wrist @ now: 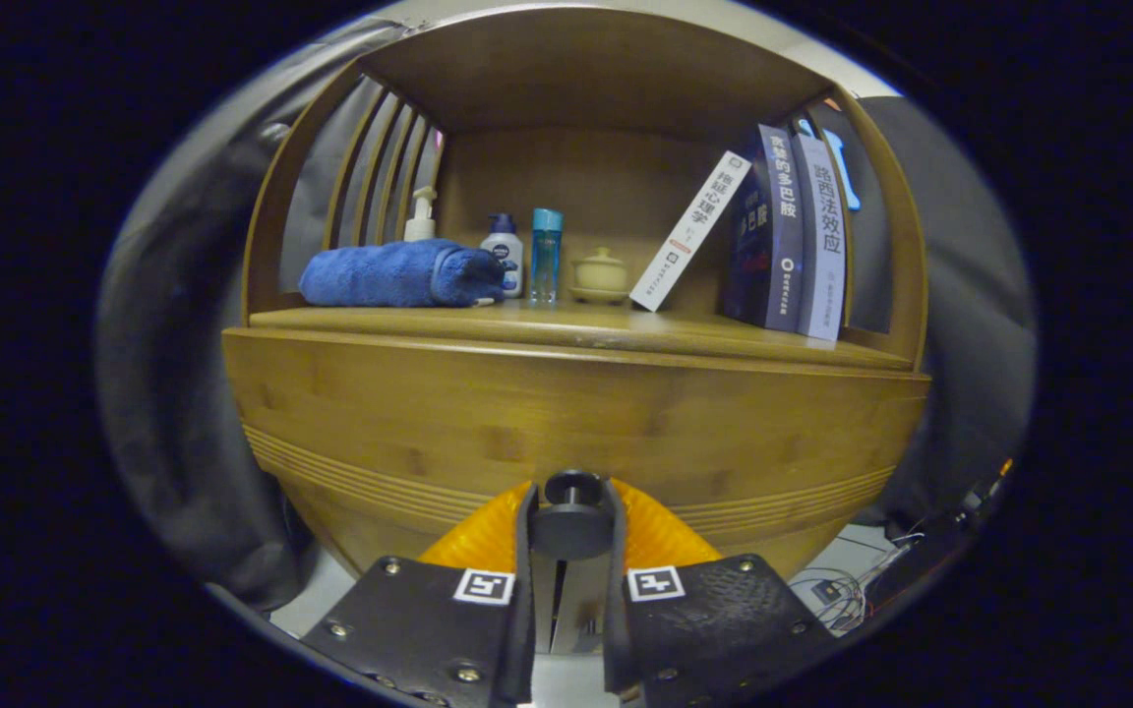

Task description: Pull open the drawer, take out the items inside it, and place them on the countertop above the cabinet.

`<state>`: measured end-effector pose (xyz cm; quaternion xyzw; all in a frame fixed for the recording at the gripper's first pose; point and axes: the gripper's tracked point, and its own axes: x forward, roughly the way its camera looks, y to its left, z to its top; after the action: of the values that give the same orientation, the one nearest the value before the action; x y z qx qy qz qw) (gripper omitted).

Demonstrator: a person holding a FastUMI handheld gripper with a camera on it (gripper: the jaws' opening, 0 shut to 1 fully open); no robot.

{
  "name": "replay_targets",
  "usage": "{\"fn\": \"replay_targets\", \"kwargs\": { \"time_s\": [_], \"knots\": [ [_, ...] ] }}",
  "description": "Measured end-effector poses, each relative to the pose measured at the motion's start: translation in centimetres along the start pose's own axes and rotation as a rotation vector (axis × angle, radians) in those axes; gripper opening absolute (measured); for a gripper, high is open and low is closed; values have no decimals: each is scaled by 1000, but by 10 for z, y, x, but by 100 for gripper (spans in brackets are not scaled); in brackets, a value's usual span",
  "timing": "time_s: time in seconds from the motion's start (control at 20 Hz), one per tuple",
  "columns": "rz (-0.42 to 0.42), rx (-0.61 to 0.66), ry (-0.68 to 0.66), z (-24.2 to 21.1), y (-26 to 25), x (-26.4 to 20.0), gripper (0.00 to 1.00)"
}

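Fingers (571,536) close narrowly on the black drawer knob (571,511), one pad on each side, low on the bamboo drawer front (566,423), which looks shut. For a clean pull, I judge it best to keep that grip and draw straight back, level. Above, the tabletop (626,329) carries a rolled blue towel (399,275), bottles and books.

Gripper (571,521) with its two fingers closed on the drawer knob (571,516), which sits between them on the drawer front (566,423). Above and beyond lies the countertop (576,329) inside the cabinet (576,88) recess. On it, left to right beyond the fingers: rolled towel (399,275) with pump bottle (419,216) behind it, lotion bottle (505,251), slim bottle (546,251), lidded cup (601,270), a leaning book (689,231), two upright books (793,236).
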<state>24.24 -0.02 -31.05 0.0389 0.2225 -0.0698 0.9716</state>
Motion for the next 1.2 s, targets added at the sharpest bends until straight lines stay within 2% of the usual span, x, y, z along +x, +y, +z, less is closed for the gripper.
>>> {"fn": "replay_targets", "kwargs": {
  "time_s": [0.5, 1.2],
  "knots": [
    [6, 2, -18, -12, -2, -57, 28],
    [11, 27, 18, -28, -4, -99, 28]
  ]
}}
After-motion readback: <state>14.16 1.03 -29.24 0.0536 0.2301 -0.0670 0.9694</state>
